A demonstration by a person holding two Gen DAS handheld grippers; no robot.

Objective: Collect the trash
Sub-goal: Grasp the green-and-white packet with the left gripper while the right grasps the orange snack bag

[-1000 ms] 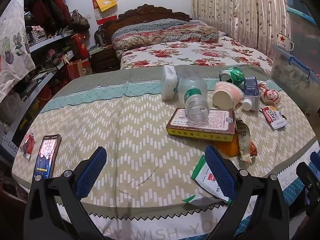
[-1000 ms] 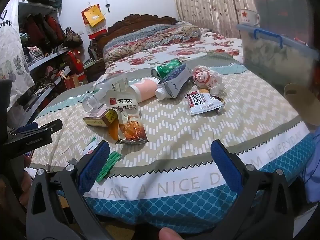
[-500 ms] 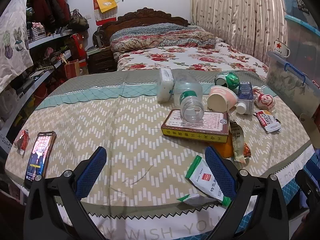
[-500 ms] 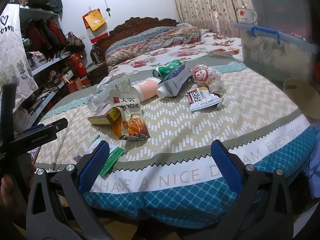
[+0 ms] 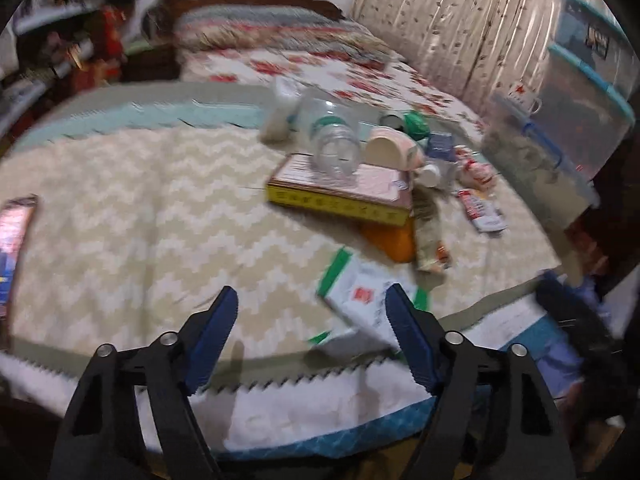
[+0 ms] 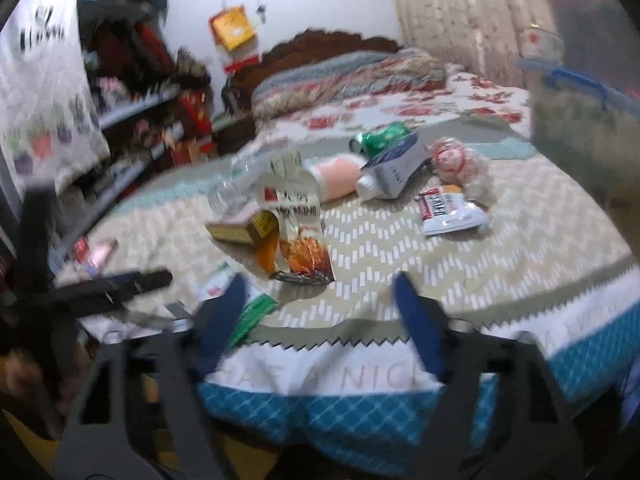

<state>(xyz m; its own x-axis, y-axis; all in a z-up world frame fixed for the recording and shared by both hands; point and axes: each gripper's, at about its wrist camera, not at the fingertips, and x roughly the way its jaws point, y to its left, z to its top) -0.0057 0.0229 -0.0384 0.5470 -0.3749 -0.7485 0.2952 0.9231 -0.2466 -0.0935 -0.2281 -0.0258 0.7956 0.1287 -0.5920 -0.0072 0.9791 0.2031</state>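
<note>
Trash lies on a zigzag-patterned bedspread [image 5: 140, 216]. A clear plastic bottle [image 5: 334, 140] rests on a yellow-edged box [image 5: 340, 192]. A white and green packet [image 5: 362, 296] lies near the edge, just ahead of my left gripper [image 5: 312, 308], which is open and empty. An orange snack bag [image 6: 304, 256], a pink cup [image 6: 340, 176], a green can [image 6: 380, 138] and a red-white wrapper [image 6: 448, 210] lie ahead of my right gripper [image 6: 320, 304], which is open and empty above the edge. Both views are blurred.
A phone [image 5: 14, 240] lies at the bedspread's left edge. Clear storage bins [image 5: 588, 92] stand at the right. Shelves with bags [image 6: 132, 100] line the left wall. A second bed with floral covers [image 5: 312, 64] stands behind.
Both grippers have moved forward toward the trash and their jaws stand narrower than before. The white and green packet is now close to my left gripper's right finger.
</note>
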